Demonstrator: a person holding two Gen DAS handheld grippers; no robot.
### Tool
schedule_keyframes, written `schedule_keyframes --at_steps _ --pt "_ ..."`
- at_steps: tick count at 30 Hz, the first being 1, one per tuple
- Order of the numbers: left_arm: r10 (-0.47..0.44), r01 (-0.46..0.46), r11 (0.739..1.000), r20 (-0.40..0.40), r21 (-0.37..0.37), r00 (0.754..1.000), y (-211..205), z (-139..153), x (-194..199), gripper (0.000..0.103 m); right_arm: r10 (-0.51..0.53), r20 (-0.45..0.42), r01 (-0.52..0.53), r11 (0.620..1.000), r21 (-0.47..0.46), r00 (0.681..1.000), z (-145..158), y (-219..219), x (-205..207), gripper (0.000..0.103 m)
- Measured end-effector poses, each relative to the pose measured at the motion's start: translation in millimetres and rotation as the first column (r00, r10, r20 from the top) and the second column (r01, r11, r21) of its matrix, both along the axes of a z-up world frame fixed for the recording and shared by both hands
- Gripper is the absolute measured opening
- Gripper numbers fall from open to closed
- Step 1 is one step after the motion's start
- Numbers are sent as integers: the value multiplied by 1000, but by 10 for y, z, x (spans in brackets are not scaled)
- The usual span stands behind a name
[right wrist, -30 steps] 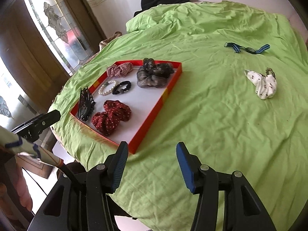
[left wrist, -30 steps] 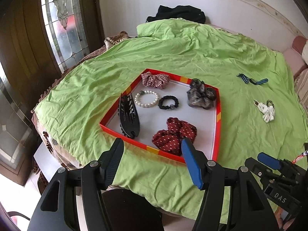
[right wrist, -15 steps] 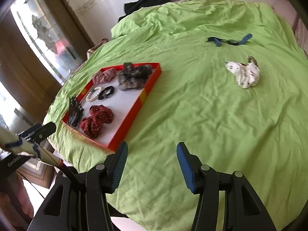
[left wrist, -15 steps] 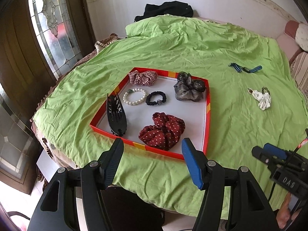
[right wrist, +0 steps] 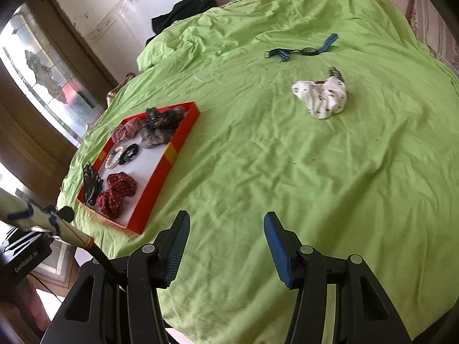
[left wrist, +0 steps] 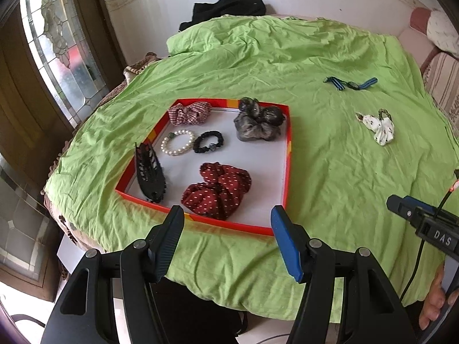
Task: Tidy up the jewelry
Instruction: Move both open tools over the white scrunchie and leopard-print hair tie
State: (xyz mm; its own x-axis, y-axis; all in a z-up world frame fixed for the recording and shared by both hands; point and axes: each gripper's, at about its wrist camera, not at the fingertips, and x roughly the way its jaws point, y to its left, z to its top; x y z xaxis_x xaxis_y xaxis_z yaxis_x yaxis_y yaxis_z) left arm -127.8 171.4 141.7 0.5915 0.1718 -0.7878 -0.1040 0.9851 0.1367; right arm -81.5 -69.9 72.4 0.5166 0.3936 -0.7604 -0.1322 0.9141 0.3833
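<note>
Left wrist view: left gripper (left wrist: 226,218), jaws spread wide and holding nothing, poised above the near edge of a red-rimmed tray (left wrist: 288,154) with a white floor, set on a green sheet (left wrist: 330,172). Tray contents: black claw clip (left wrist: 149,172) along the left rim; pearl bracelet (left wrist: 177,142) just beside a black hair tie (left wrist: 208,142); red-and-white checked scrunchie (left wrist: 189,112) in the far left corner; grey scrunchie (left wrist: 259,120) in the far right corner; dark red dotted scrunchie (left wrist: 218,189) near the front rim. Outside the tray, on the sheet to the right: blue striped band (left wrist: 350,83), farther back; white patterned scrunchie (left wrist: 378,127), nearer, well apart from the tray. Black garment (left wrist: 226,7) at the far edge against the wall; patterned glass door (left wrist: 60,48) at left. The right gripper's tip enters at the lower right edge. Right wrist view: right gripper (right wrist: 226,229), jaws wide apart and empty, held over bare sheet, well short of the white patterned scrunchie (right wrist: 322,99), which lies ahead and slightly right; blue striped band (right wrist: 301,48) beyond it. Tray (right wrist: 169,154) to the left with the same six pieces inside, slightly blurred. Part of the left gripper's body shows at the lower left edge.
</note>
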Motion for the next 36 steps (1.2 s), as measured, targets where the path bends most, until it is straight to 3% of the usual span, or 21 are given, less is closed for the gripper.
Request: schedule_keyframes --at_steps 10,20,27,34,35,36 --pt "-66 67 997 -25 23 997 -333 -46 109 62 -105 -27 106 994 2 994 -149 -545 31 58" --pt "-161 160 987 -71 -14 984 -745 -221 271 66 -215 -33 214 976 -34 976 -210 -1183 192 58" --pt "-212 207 976 -93 -60 973 -905 -393 362 66 -218 26 219 974 -58 976 -172 -1305 848 58" --pt "-199 187 977 -124 -104 972 -830 -553 511 66 -233 -39 234 972 10 972 -422 -1212 1660 58" --pt "-194 181 977 -126 -112 973 -807 -566 534 66 -231 -52 232 973 5 972 -481 -1188 1738 46" --pt "-192 178 977 -127 -117 973 -791 -573 548 66 -220 -70 221 975 6 973 -547 -1166 1807 14"
